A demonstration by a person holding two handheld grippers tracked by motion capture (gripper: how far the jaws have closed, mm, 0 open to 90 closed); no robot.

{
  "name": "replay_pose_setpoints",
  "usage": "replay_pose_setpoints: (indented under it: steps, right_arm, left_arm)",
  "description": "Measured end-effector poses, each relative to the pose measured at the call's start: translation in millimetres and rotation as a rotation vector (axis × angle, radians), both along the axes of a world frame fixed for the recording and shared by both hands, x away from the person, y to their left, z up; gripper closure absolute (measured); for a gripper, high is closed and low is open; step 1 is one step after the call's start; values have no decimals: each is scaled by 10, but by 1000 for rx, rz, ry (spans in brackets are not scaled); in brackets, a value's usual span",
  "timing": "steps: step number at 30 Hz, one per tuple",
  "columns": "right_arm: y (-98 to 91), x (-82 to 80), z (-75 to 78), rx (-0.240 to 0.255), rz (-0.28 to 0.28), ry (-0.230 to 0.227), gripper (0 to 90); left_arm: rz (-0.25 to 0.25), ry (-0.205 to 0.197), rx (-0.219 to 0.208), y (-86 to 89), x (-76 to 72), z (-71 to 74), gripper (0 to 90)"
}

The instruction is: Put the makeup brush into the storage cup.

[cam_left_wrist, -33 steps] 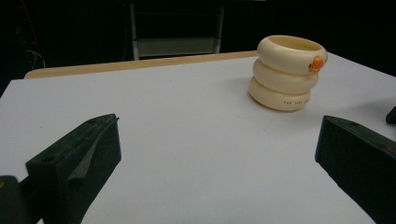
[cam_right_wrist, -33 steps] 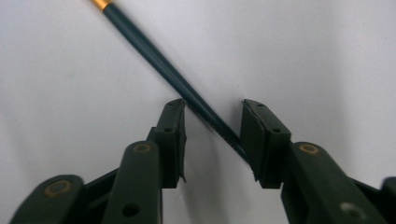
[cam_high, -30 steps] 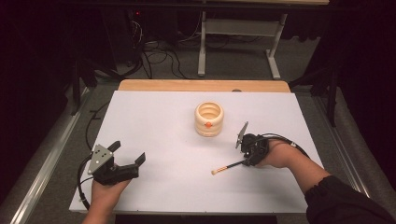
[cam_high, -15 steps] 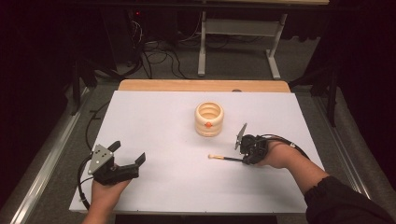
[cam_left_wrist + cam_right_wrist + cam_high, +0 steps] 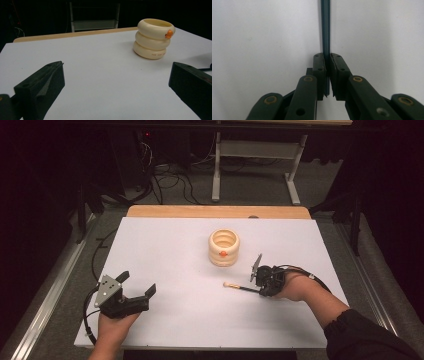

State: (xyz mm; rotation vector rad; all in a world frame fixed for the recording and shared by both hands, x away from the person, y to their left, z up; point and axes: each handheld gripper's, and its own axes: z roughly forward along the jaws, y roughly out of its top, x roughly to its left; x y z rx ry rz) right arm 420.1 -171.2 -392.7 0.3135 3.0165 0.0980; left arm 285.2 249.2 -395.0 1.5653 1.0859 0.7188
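A: Ok, quick risk note. Right tongs (image 5: 327, 75) are clenched on the dark pencil (image 5: 243, 288), pinching it near its back end; the shaft runs straight out ahead between the pads in the right gripper view. In the high view the pencil lies low over the white worktop (image 5: 165, 250), pale tip pointing left, just below and beside the cream ring-stack cup (image 5: 224, 247).

B: Failure modes?

A: Grip is far from the middle, so my guess is the long free end can pivot or droop on lift, then the tip snags the worktop. Thin round shaft could also roll between the pads. If it goes to the cup, a swinging tip may knock the rim and shove the cup.

B: Left side?

A: Left tongs (image 5: 137, 287) are released, spread wide, nothing between them, resting near the front left edge, well apart from the cup.

B: Diff vs earlier frames?

A: Right tongs have just been closing, pencil between them. Pencil was angled down-left a sec ago, now nearly level across the worktop. Cup and left hand unchanged.
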Motion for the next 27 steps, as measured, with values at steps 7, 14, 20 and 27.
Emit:
replay_pose_setpoints:
  steps: [7, 14, 20, 27]
  right_arm:
    - [7, 15, -4, 2, -16, 7, 870]
    - [35, 22, 3, -22, -19, 13, 876]
    - [35, 10, 3, -20, -27, 7, 875]
    - [39, -11, 5, -25, -22, -7, 876]
  left_arm:
    - [0, 0, 1, 3, 0, 0, 10]
    - [4, -5, 2, 8, -3, 2, 14]
    - [6, -4, 2, 7, -2, -2, 14]
    - [7, -2, 4, 14, -1, -4, 14]
